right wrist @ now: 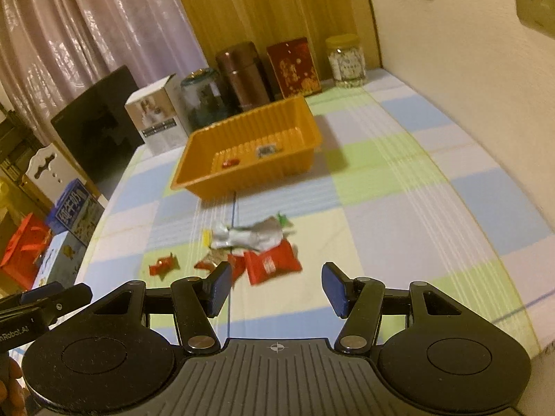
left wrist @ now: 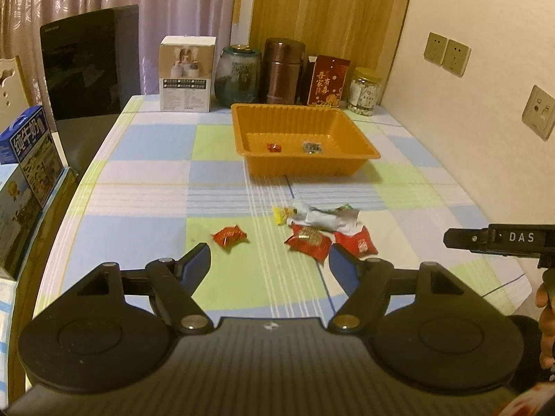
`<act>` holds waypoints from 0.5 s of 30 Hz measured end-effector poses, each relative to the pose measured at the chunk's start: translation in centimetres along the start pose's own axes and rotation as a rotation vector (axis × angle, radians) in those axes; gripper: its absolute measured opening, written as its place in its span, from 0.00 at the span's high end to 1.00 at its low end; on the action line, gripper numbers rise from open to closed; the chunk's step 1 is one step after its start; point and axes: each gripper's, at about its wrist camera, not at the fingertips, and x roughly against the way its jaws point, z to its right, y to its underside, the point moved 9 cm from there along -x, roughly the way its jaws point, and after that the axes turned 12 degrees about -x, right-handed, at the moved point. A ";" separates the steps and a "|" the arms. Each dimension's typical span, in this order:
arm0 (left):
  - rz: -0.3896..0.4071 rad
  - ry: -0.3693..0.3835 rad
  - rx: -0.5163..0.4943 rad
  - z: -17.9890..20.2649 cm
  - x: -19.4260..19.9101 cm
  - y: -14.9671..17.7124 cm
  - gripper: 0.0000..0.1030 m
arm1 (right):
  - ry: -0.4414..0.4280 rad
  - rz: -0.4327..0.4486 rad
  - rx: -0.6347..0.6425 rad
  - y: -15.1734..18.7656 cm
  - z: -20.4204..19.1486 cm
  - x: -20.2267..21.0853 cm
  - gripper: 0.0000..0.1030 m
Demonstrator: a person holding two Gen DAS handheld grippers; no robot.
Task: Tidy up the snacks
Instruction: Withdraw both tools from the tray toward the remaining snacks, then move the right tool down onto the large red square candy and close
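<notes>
An orange tray (left wrist: 360, 147) (right wrist: 194, 170) stands mid-table and holds a small red candy (left wrist: 274, 147) (right wrist: 230, 163) and a dark wrapped snack (left wrist: 312, 147) (right wrist: 267, 150). In front of it lie loose snacks: a lone red candy (left wrist: 229, 236) (right wrist: 163, 264), a red-gold packet (left wrist: 308, 237), a red packet (left wrist: 357, 242) (right wrist: 270, 263), a silver wrapper (left wrist: 322, 216) (right wrist: 246, 235) and a yellow candy (left wrist: 281, 215). My left gripper (left wrist: 270, 263) is open and empty, just short of the pile. My right gripper (right wrist: 275, 286) is open and empty, over the red packet's near edge.
At the back stand a white box (left wrist: 187, 74), a glass jar (left wrist: 237, 76), a brown flask (left wrist: 282, 71), a red box (left wrist: 326, 81) and a jar of sweets (left wrist: 364, 92). A dark chair (left wrist: 90, 79) and milk cartons (left wrist: 27, 149) are left. The wall is right.
</notes>
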 end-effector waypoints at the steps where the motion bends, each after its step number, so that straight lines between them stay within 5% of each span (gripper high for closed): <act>1: -0.002 -0.002 0.003 -0.1 0.0 0.2 0.30 | 0.004 -0.005 -0.009 0.2 0.2 0.0 0.44; 15: -0.027 -0.021 0.029 -1.6 -1.0 1.3 0.30 | 0.009 -0.045 -0.037 1.3 0.4 -1.2 0.44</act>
